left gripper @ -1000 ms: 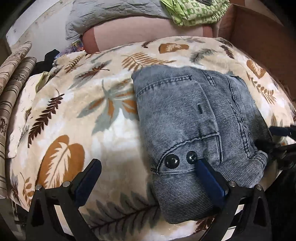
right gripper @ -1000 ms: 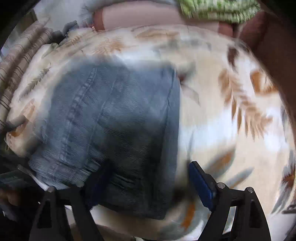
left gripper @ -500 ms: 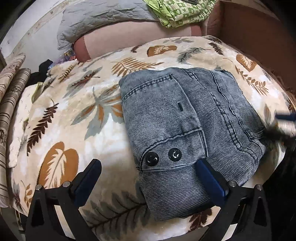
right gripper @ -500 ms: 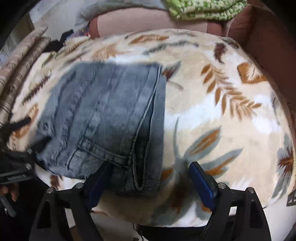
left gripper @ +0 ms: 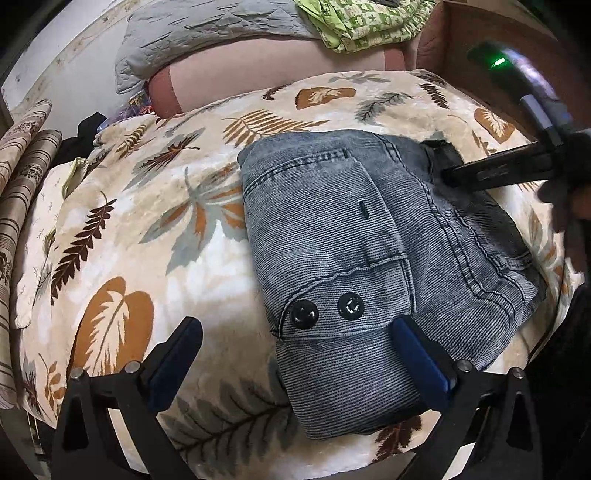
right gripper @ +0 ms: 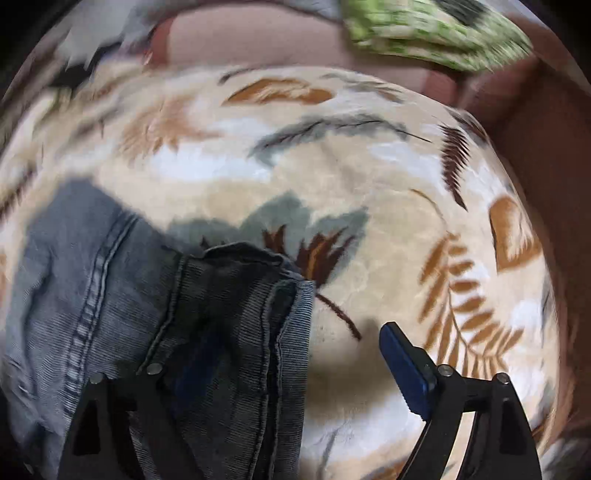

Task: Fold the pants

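Observation:
The grey-blue corduroy pants (left gripper: 354, 258) lie folded into a compact block on the leaf-print blanket (left gripper: 147, 229), pocket flap with two black snaps facing up. My left gripper (left gripper: 295, 354) hovers open over the near edge of the block; its right pad (left gripper: 417, 362) is above the fabric and its left pad above the blanket. In the right wrist view, which is blurred, the pants (right gripper: 110, 295) fill the lower left. My right gripper (right gripper: 288, 369) stands open astride their seamed edge, pressing nothing. Its black finger (left gripper: 491, 171) shows at the pants' far right corner.
A pink bolster (left gripper: 266, 70) with a grey quilt (left gripper: 207, 29) and green patterned cloth (left gripper: 369, 22) lies along the blanket's far side. Brown board (left gripper: 491, 37) rises at the right. Striped rolled fabric (left gripper: 22, 184) lines the left edge.
My right gripper swung from the near right side of the pants to their far right corner, still open. The left gripper and the folded pants have stayed put.

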Action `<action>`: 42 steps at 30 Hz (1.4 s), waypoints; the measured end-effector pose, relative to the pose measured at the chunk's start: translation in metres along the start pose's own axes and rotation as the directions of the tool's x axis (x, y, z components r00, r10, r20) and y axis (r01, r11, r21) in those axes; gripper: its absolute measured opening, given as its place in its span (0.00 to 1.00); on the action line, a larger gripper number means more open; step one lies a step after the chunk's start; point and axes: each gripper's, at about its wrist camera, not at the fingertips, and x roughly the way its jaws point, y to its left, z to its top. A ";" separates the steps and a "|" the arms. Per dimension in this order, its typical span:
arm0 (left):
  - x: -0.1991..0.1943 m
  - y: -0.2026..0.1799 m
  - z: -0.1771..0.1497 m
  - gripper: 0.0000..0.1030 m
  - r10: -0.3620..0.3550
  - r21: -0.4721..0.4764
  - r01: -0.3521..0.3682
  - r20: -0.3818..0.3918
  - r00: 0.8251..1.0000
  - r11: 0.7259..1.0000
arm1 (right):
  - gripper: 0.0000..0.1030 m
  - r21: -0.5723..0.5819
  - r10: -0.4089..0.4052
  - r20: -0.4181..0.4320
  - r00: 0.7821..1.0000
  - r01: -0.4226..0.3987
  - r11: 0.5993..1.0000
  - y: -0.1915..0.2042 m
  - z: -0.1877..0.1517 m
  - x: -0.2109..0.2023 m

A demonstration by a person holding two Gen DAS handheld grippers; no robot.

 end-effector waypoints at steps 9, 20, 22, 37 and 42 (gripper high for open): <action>0.002 0.002 0.000 1.00 -0.011 -0.016 0.011 -0.012 1.000 1.000 | 0.87 -0.056 0.103 0.078 0.992 -0.098 0.994 0.020 -0.067 -0.055; 0.001 0.000 0.002 1.00 0.013 -0.006 -0.013 -0.025 1.000 1.000 | 0.93 -0.130 0.032 0.129 0.991 -0.015 0.991 0.029 -0.094 -0.063; 0.002 -0.001 0.003 1.00 0.011 -0.003 -0.011 -0.033 0.999 1.000 | 0.93 -0.176 -0.008 0.055 0.998 0.018 0.984 0.035 -0.101 -0.041; -0.020 0.024 0.008 1.00 -0.059 -0.097 0.062 0.032 0.998 0.993 | 0.94 0.166 0.194 0.082 0.978 -0.205 0.965 -0.048 -0.096 -0.056; -0.017 0.075 0.012 1.00 -0.159 -0.333 0.168 0.054 0.986 0.928 | 0.94 0.326 0.380 0.103 0.919 -0.392 0.860 -0.081 -0.088 -0.051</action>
